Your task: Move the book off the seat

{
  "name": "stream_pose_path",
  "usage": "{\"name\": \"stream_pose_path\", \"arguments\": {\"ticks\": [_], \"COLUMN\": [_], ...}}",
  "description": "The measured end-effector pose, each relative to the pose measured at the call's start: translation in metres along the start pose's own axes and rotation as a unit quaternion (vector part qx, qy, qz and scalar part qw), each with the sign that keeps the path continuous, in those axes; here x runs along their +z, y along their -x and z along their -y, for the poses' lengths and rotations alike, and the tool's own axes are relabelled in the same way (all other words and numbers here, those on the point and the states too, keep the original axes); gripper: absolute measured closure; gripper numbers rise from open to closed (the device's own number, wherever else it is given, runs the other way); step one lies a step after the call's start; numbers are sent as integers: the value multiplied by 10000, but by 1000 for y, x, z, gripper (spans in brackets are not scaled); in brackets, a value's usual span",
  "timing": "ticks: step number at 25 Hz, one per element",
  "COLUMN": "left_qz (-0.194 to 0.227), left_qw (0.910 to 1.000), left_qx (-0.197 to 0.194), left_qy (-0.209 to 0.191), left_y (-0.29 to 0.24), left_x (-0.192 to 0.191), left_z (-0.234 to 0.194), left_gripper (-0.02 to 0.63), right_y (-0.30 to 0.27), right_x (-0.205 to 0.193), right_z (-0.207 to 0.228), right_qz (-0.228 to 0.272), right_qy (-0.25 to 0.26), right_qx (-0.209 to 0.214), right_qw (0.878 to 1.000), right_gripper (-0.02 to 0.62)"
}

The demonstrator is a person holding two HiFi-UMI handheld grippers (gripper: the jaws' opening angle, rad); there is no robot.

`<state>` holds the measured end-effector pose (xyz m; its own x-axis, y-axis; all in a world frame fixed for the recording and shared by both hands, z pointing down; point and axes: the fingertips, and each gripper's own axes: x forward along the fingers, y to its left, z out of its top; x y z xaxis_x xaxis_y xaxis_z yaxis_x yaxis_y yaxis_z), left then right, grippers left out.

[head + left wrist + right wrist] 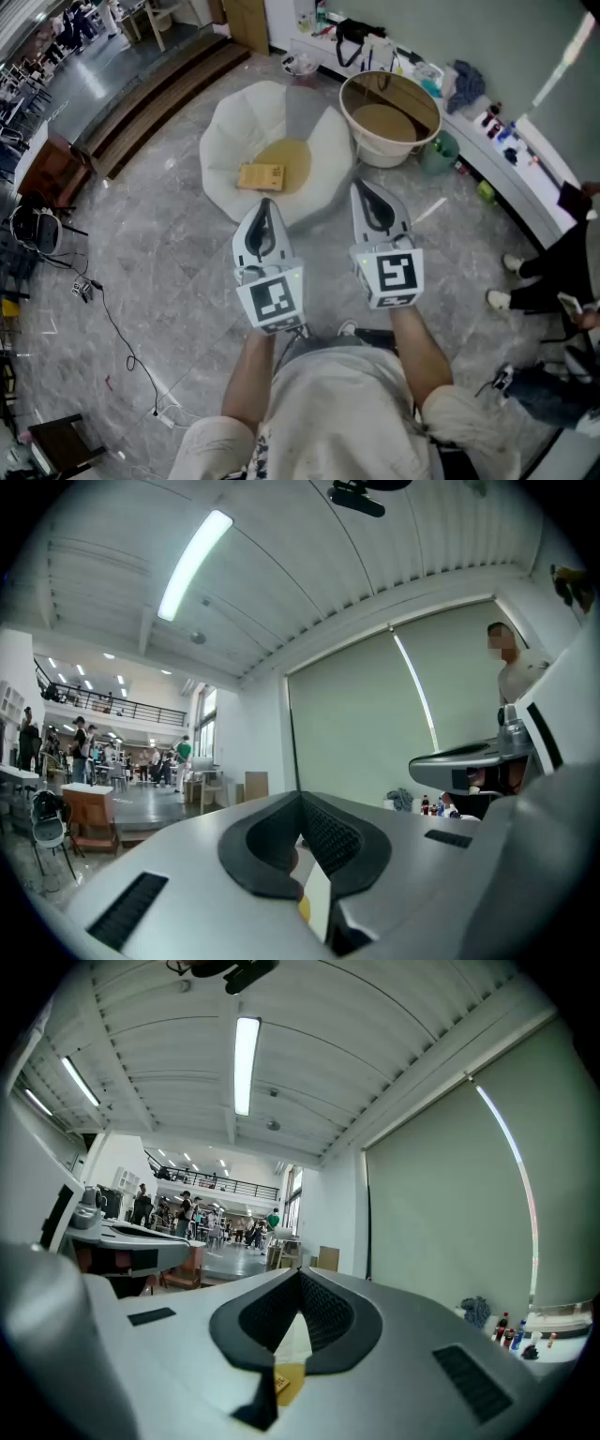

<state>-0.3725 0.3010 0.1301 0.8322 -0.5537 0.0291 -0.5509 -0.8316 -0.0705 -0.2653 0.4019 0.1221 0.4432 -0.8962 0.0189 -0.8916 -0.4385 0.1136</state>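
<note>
Head view: book (262, 176) on seat (230, 117), just ahead of left gripper (265, 208) | right gripper (364, 194) alongside; both closed, empty | gripper views: mostly ceiling, seat a sliver.

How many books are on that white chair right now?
1. The book lies on the yellow cushion of the white chair, at the cushion's left edge. No other shows.

A tan book (261, 176) lies on a white seat's (242, 117) yellow cushion (294, 157), over grey marbled floor (169, 258).
</note>
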Motion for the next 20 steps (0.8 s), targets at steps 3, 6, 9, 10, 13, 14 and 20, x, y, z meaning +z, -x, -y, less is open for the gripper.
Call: {"name": "stream_pose_path", "arguments": {"ticks": [3,6,9,10,13,14,20], "left_qz": [16,16,-44,-47,-117,-148,-247], "left_qw": [10000,10000,10000,10000,9999,9999,9996], "left_qx": [-18,-13,4,0,-16,-16,118], "left_qy": [-34,-52,-39,-59,-52,-47,-40], "left_y": [-3,-6,-10,-12,-17,-18,-25], "left_x": [3,3,1,1,-1,-2,-11], "left_z": [10,20,30,34,48,54,83], "left_gripper": [604,604,604,604,604,604,604], "right_y": [2,4,4,5,8,9,14], "right_x": [1,-3,-7,-8,-12,-14,-31], "right_z": [10,19,29,33,47,52,82], "right_qz": [-5,-11,-27,-32,-57,-68,-178], "right_qy": [6,15,7,-3,-59,-82,-51], "right_qx": [7,4,15,14,1,1,75], "right_qw": [10000,10000,10000,10000,10000,9999,9998], "right_gripper": [592,592,592,592,592,592,592]}}
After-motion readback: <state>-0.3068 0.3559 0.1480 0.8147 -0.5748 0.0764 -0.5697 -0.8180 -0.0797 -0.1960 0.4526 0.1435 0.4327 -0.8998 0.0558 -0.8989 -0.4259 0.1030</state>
